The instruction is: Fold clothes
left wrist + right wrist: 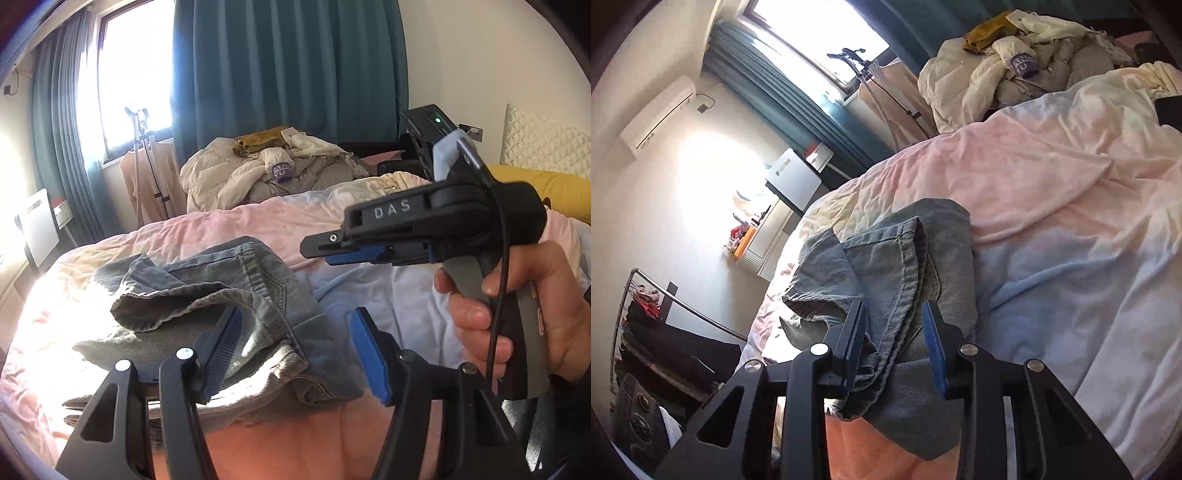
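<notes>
Two tools are in my hands over the bed point(229, 218), and the task's thing, a pair of faded jeans point(258, 280), lies bunched in several layers on the pink and pale blue quilt near the bed's near edge. My left tool point(295, 347) stands wide, its blue pads apart, one above the denim and one over the pale blue cover, gripping nothing. My right tool point(894, 343) is about half open with a thick seamed fold of the jeans running up between the pads; from its own camera I judge the cloth is not pinched, though it may brush the left pad, and I cannot be sure. In the left view my right hand point(517, 314) wraps the handle with fingers on the trigger. To fold well from here I would take the stacked seams together, not a single layer, keep the two grips level, and lay the edges square before pressing flat. Whether this heap is partly folded or just dropped in a bundle the layers alone do not settle. The waistband and leg ends are hard to pick out, the near part of the jeans is cut off behind the tool bodies, and sun glare washes out the bed's left side. A pile of pale laundry point(273, 166) sits well beyond.
</notes>
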Action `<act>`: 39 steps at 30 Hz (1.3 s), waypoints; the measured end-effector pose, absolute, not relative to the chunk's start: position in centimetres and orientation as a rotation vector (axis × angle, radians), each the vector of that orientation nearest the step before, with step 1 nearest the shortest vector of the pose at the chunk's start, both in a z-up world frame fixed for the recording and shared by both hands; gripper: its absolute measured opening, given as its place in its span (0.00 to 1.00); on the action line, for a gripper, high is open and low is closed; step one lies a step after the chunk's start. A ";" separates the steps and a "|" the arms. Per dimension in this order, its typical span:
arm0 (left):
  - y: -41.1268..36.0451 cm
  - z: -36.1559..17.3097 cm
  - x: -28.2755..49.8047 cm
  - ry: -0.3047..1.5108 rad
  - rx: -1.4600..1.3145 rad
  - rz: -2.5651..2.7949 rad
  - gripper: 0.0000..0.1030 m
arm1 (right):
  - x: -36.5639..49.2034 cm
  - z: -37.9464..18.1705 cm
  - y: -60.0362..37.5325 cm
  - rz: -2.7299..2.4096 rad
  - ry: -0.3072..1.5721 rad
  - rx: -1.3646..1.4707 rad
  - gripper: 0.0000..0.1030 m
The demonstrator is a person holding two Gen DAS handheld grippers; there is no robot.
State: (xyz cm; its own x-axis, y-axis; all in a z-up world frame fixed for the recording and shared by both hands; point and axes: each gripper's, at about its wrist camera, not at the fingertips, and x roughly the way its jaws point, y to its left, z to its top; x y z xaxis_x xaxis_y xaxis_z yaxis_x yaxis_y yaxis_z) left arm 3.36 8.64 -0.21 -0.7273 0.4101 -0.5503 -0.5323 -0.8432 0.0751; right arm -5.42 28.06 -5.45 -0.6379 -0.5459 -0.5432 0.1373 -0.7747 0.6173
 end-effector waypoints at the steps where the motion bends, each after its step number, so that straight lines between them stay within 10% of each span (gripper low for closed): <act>1: 8.2 0.1 3.1 0.297 -0.722 2.514 0.60 | -5.4 -5.3 27.8 -2.417 -0.744 1.042 0.31; 28: -4.4 -3.2 -5.2 -0.140 -0.901 2.677 0.60 | -8.7 -7.9 15.8 -2.511 -0.064 0.957 0.50; 33: -4.5 -3.3 -5.0 -0.140 -0.895 2.689 0.60 | -9.5 -8.5 16.9 -2.532 -0.159 0.985 0.10; 39: -4.5 -3.5 -5.1 -0.138 -0.915 2.709 0.60 | -10.3 -9.4 22.4 -2.449 -0.664 1.055 0.08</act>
State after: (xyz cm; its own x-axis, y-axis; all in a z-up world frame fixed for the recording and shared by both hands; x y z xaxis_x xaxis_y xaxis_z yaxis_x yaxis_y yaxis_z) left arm -5.15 -4.55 -3.49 -0.7611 0.2907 -0.5798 -0.2302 -0.9568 -0.1775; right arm -10.32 22.45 -9.44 -0.6399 -0.5206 -0.5653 0.1638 -0.8111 0.5616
